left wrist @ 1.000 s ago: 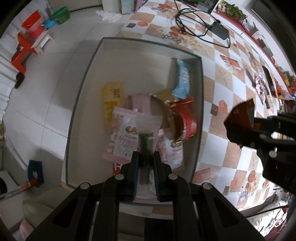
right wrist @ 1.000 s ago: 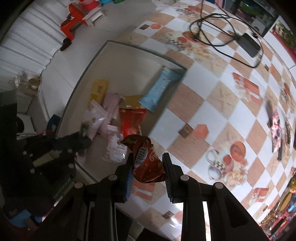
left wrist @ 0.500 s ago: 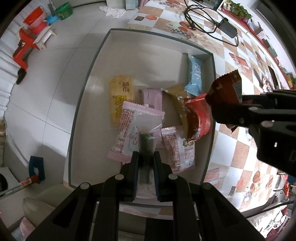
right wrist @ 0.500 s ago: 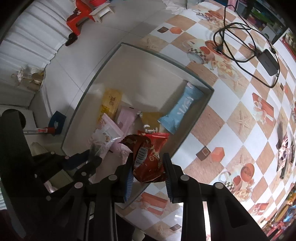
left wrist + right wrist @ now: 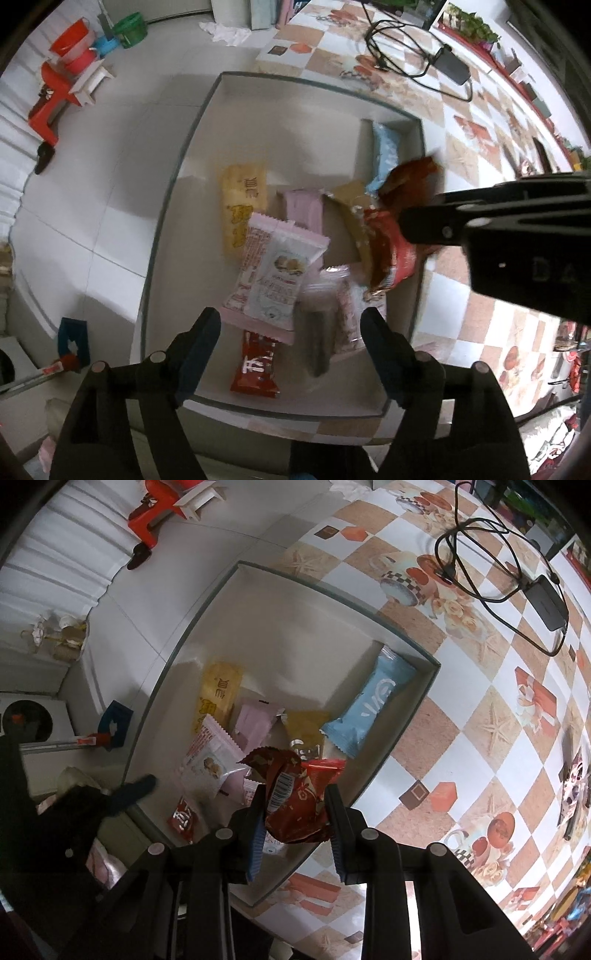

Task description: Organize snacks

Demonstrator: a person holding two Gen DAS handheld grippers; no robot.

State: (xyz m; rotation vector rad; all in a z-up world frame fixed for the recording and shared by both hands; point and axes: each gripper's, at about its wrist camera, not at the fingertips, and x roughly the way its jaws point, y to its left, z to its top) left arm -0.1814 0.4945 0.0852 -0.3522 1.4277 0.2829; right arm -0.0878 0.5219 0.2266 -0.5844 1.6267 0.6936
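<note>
A shallow white box [image 5: 288,122] [image 5: 295,627] holds several snack packets: yellow [image 5: 243,199], pink [image 5: 303,210], light blue [image 5: 386,155] [image 5: 373,705], white-pink [image 5: 277,273] and a small red one [image 5: 256,365]. My left gripper [image 5: 290,332] is open above the box's near end; a clear packet with a dark snack [image 5: 319,332], blurred, drops between its fingers. My right gripper [image 5: 295,812] is shut on a crumpled red snack bag [image 5: 295,801] [image 5: 410,181] over the box's right side, above another red packet [image 5: 391,254].
The box sits at the edge of a checkered tablecloth [image 5: 480,701]. A black cable and power brick [image 5: 543,598] lie on the table farther back. Tiled floor [image 5: 92,184] with a red stool [image 5: 55,96] and buckets lies left of the box.
My left gripper has opened and let go of the clear packet, which falls into the box. My right gripper has carried the red bag left, over the box.
</note>
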